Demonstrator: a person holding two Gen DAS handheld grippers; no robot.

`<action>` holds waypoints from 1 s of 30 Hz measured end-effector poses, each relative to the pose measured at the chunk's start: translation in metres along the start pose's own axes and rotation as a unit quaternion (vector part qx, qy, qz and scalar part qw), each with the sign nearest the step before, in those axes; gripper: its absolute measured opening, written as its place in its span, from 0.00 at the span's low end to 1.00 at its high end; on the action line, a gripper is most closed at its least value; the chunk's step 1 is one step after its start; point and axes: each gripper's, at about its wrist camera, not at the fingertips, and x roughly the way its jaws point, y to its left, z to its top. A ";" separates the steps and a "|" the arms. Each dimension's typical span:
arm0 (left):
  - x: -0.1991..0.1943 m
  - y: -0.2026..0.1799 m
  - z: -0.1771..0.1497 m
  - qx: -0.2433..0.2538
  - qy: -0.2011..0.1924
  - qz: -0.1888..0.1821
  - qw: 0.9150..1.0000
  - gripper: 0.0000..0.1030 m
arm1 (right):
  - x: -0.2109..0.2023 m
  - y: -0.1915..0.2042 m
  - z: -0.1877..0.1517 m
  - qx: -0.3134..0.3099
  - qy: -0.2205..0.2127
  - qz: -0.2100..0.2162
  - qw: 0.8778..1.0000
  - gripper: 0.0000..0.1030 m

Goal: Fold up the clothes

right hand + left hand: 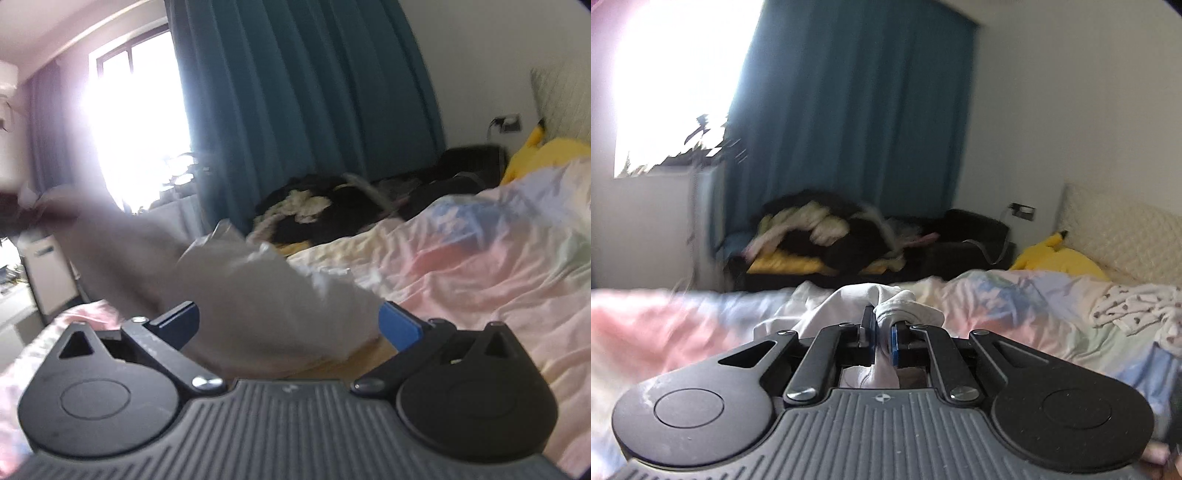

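My left gripper (882, 332) is shut on a bunched edge of a white garment (905, 306), held just above the pastel bedspread (1015, 306). The cloth runs down between the blue pads and under the gripper. In the right wrist view the same white garment (258, 295) is blurred, stretched from the upper left down between the fingers. My right gripper (288, 325) is open, its blue pads wide apart with the cloth lying between them, not pinched.
A spotted white garment (1130, 306) lies on the bed at the right. A yellow plush toy (1056, 254) rests by the quilted headboard (1123, 229). A dark bench with piled clothes (827, 236) stands beyond the bed, before a blue curtain (849, 110).
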 end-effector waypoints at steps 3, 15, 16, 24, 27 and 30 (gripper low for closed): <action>-0.028 0.032 -0.044 -0.052 0.029 0.035 0.998 0.09 | -0.012 0.013 -0.003 0.014 0.010 0.032 0.999 1.00; -0.059 0.075 -0.098 -0.090 0.112 0.104 0.984 0.58 | -0.008 0.076 -0.038 -0.043 0.074 0.078 0.993 0.96; -0.066 0.075 -0.098 -0.092 0.103 0.107 0.985 0.64 | -0.003 0.078 -0.041 -0.046 0.080 0.081 0.992 0.91; -0.081 0.057 -0.095 -0.064 0.037 0.096 0.993 0.64 | 0.038 0.100 -0.063 -0.104 0.111 0.106 0.983 0.57; -0.076 0.045 -0.095 -0.036 0.029 0.078 0.996 0.64 | 0.049 0.104 -0.072 -0.126 0.130 0.107 0.978 0.31; -0.069 0.038 -0.098 -0.021 0.034 0.063 0.997 0.65 | 0.045 0.092 -0.065 -0.100 0.120 0.078 0.985 0.08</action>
